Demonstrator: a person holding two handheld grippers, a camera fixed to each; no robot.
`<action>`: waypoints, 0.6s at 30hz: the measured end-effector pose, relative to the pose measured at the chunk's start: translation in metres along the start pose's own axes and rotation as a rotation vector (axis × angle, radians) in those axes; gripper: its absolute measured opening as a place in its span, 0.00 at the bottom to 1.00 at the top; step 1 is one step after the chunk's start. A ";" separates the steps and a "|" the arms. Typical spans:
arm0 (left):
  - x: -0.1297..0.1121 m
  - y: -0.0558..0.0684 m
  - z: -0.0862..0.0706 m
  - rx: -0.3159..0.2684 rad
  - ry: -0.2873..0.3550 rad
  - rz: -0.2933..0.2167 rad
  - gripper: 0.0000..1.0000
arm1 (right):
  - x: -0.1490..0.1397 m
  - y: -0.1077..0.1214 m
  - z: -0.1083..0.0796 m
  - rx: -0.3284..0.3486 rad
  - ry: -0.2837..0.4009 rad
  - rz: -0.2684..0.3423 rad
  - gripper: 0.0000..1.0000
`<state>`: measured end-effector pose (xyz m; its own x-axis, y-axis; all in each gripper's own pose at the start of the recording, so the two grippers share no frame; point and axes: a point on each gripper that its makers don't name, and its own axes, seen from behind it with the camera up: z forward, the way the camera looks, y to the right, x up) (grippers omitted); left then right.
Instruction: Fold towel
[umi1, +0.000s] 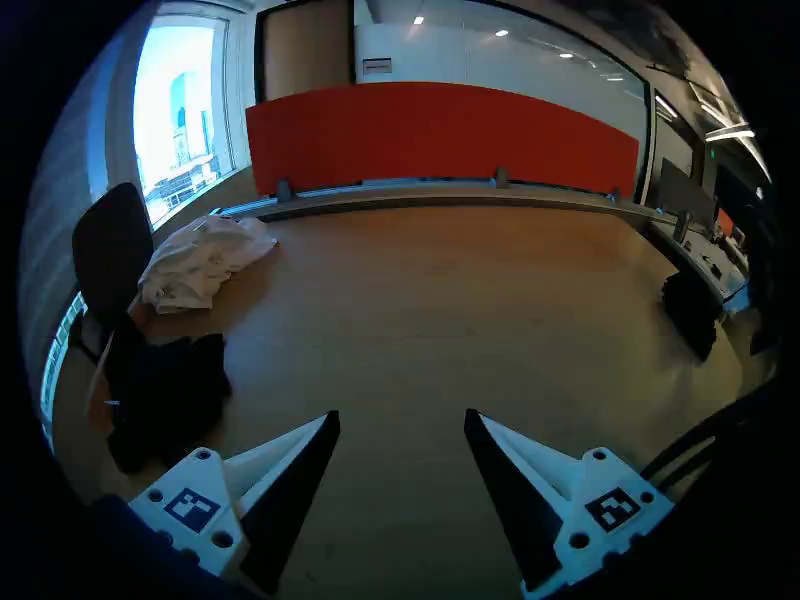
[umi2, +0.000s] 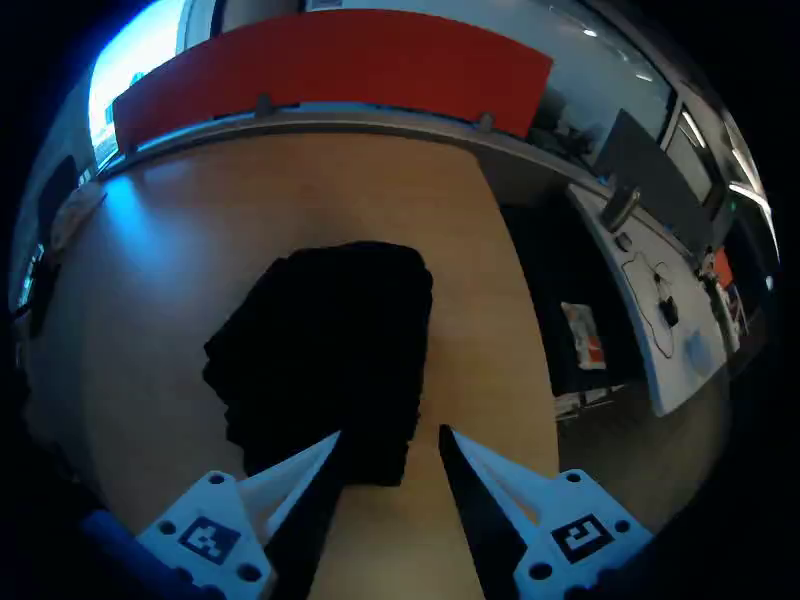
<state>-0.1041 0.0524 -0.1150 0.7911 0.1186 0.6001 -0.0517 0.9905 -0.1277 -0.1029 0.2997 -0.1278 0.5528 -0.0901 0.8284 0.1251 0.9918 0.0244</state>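
The right claw (umi2: 390, 432) stands open, its tips at the near edge of a black towel (umi2: 330, 340) that lies flat, seemingly folded, on the wooden bench (umi2: 490, 330). The left claw (umi1: 401, 414) hangs open over bare bench. A dark cloth heap (umi1: 165, 395) lies left in its view, a crumpled white cloth (umi1: 200, 262) beyond, and a red partition (umi1: 440, 135) behind.

A: What is lying on the table (umi1: 430, 300)?
B: A white cloth (umi1: 200, 262) and a dark cloth (umi1: 165, 395) are lying side by side near one edge. A black towel (umi2: 325, 350) is lying flat.
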 end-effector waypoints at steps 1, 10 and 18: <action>0.000 0.000 0.000 0.000 0.001 0.001 0.92 | 0.002 -0.002 0.000 0.005 0.005 0.002 0.69; 0.000 -0.001 -0.002 0.000 0.006 -0.003 0.92 | 0.013 -0.016 0.000 0.026 0.031 -0.001 0.76; 0.000 -0.003 -0.004 0.003 0.009 -0.005 0.92 | 0.026 -0.031 0.001 0.050 0.058 -0.001 0.77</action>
<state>-0.1019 0.0488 -0.1176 0.7965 0.1135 0.5939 -0.0501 0.9912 -0.1223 -0.0934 0.2669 -0.1070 0.5997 -0.0949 0.7946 0.0851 0.9949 0.0546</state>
